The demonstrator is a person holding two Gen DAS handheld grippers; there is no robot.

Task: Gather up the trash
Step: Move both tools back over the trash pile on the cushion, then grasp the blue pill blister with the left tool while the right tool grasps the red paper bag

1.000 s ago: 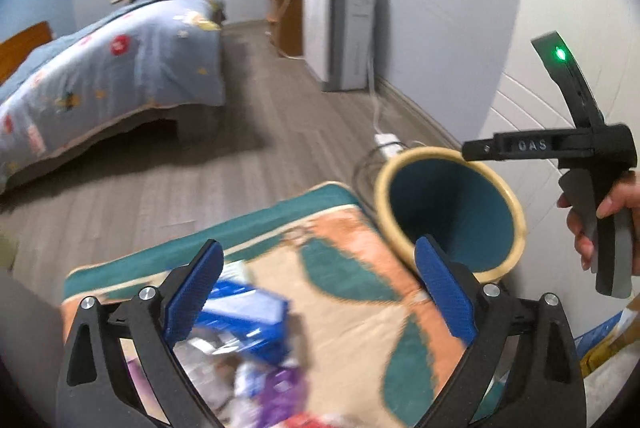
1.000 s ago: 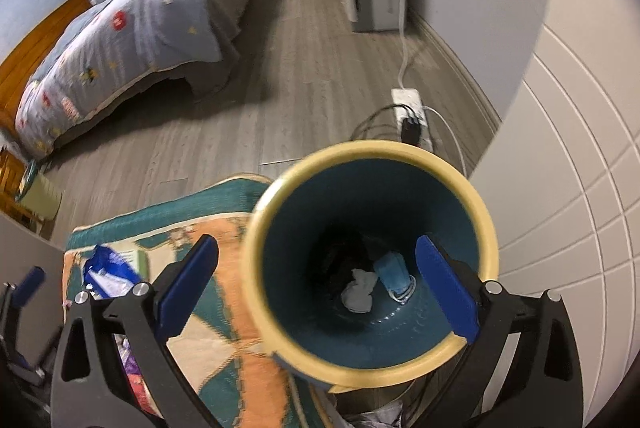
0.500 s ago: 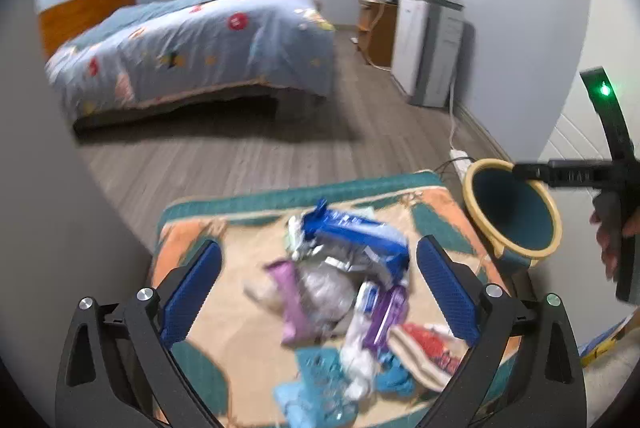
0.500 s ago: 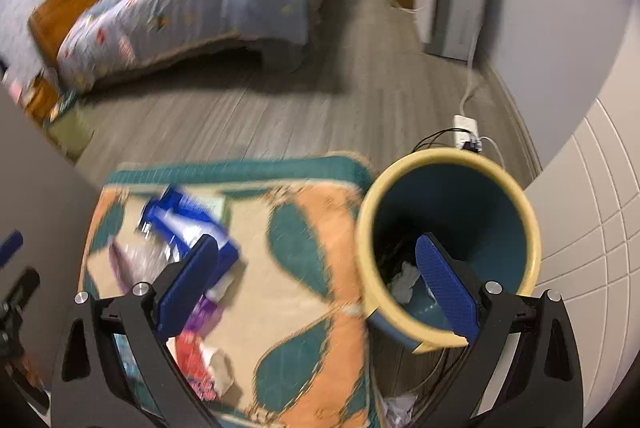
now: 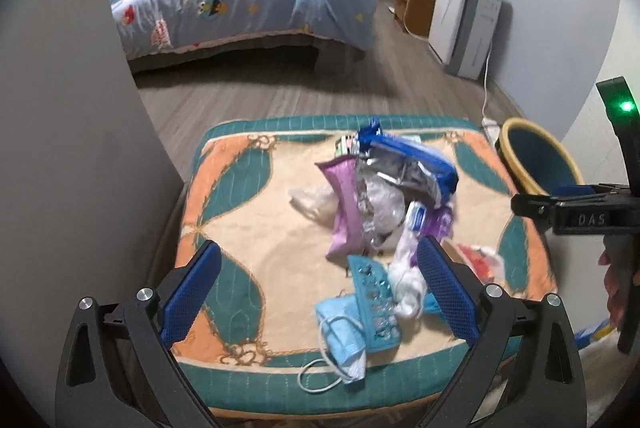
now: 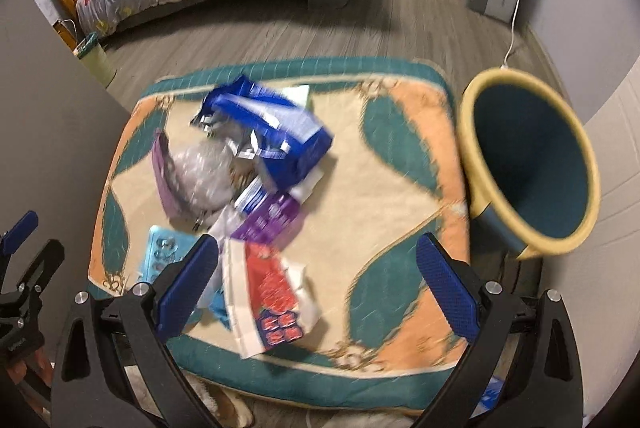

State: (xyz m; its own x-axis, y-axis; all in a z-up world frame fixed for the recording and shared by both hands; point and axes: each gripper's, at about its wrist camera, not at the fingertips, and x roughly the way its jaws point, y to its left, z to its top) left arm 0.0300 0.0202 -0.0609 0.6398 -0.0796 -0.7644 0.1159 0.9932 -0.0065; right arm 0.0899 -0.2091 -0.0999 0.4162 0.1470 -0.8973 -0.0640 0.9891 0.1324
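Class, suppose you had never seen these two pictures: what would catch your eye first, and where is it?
A heap of wrappers sits on the patterned cushion, a blue packet on top. A blue bin with a yellow rim stands by the cushion's right edge. Both grippers, left and right, hover open.

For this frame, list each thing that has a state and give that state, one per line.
left hand-held gripper: open, holding nothing
right hand-held gripper: open, holding nothing
trash bin: beside the cushion, uncovered, contents not visible
blue wrapper: torn open, on top of the pile
face mask: lying loose at the cushion's near edge
blister pack: lying flat beside the face mask
cushion: trash piled on it
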